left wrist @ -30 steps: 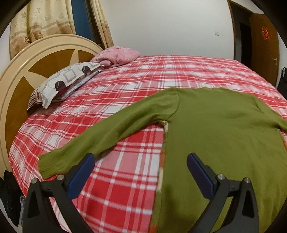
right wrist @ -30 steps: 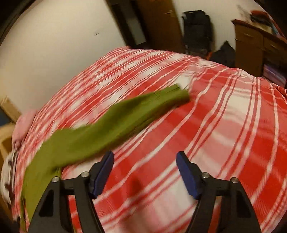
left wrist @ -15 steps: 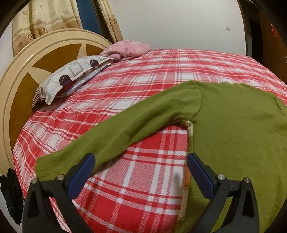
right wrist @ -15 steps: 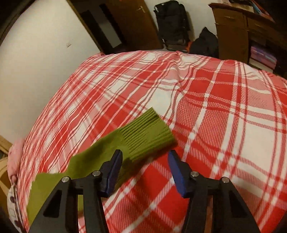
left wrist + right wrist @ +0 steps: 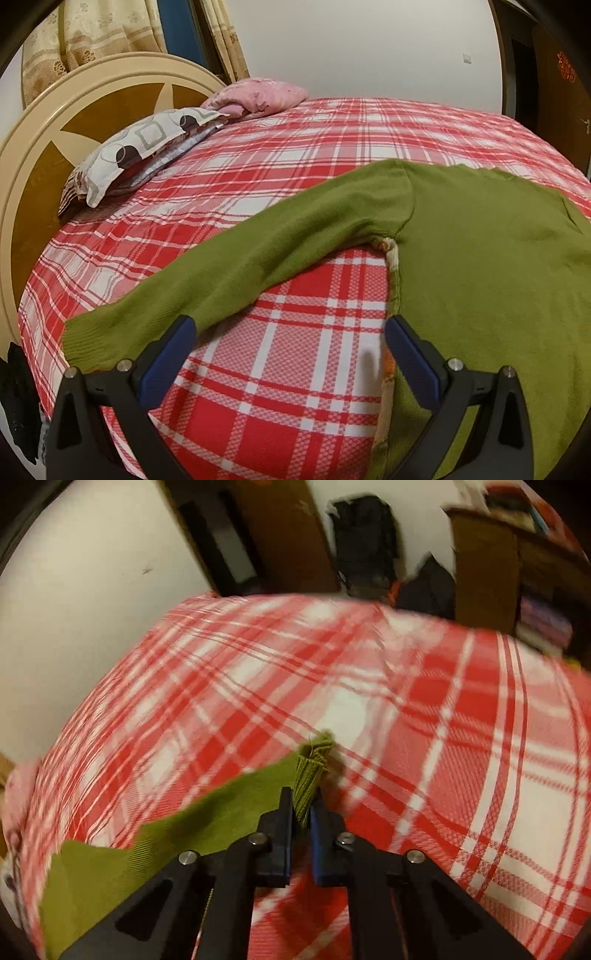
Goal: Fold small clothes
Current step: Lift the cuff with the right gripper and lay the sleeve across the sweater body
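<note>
A green long-sleeved sweater (image 5: 480, 266) lies spread flat on the red plaid bed (image 5: 295, 177). Its one sleeve (image 5: 236, 273) stretches out toward the lower left, with the ribbed cuff (image 5: 88, 343) near the bed's edge. My left gripper (image 5: 288, 332) is open, hovering over bare bedsheet between that sleeve and the sweater's side seam; its left pad overlaps the sleeve's lower edge. In the right wrist view my right gripper (image 5: 301, 805) is shut on the other sleeve's cuff (image 5: 314, 768), which is bunched and sticks up between the pads. The rest of that sleeve (image 5: 155, 842) trails off to the lower left.
A patterned pillow (image 5: 136, 155) and a pink cushion (image 5: 258, 96) lie by the round headboard (image 5: 55, 122). Beyond the bed's far side stand a wooden door (image 5: 280, 535), dark bags (image 5: 365, 546) and a wooden cabinet (image 5: 517, 572).
My right gripper travelled along the sleeve to its cuff and closed on it, bunching the ribbing. The left gripper moved slightly left toward the other sleeve and stayed open.
</note>
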The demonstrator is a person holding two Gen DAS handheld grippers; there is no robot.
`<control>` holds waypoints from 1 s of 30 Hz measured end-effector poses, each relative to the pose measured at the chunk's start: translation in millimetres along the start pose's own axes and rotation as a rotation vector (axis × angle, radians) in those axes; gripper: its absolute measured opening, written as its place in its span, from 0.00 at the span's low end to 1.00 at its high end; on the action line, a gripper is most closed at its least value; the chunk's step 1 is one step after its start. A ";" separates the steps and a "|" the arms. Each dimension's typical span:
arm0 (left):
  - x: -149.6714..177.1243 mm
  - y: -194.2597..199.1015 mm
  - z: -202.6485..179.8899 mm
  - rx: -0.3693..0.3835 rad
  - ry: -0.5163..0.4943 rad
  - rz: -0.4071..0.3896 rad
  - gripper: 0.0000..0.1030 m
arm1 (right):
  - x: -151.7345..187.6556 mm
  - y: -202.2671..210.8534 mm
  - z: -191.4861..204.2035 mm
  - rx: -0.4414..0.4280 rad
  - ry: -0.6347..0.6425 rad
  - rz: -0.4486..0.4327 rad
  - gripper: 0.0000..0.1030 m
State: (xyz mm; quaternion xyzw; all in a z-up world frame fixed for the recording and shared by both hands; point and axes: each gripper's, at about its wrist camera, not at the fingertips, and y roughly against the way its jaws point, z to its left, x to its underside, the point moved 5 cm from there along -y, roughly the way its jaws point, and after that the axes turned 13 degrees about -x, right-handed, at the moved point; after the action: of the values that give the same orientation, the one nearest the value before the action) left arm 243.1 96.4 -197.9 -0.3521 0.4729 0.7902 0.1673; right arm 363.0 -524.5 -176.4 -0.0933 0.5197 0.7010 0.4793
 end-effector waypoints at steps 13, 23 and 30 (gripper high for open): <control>-4.0 25.3 6.1 0.112 0.023 -0.037 1.00 | 26.4 15.3 176.3 -0.162 0.354 -0.010 0.07; 3.1 36.1 -10.9 0.178 0.029 -0.029 1.00 | 102.1 20.8 304.0 -0.335 0.602 0.045 0.06; 9.0 37.7 -12.3 0.199 0.027 -0.024 1.00 | 162.3 10.9 365.1 -0.396 0.747 0.116 0.06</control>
State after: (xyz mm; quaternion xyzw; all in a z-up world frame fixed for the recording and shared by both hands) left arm 219.2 66.4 -184.3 -0.3499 0.5471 0.7324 0.2046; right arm 403.9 -132.4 -110.0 -0.4017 0.5174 0.7312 0.1906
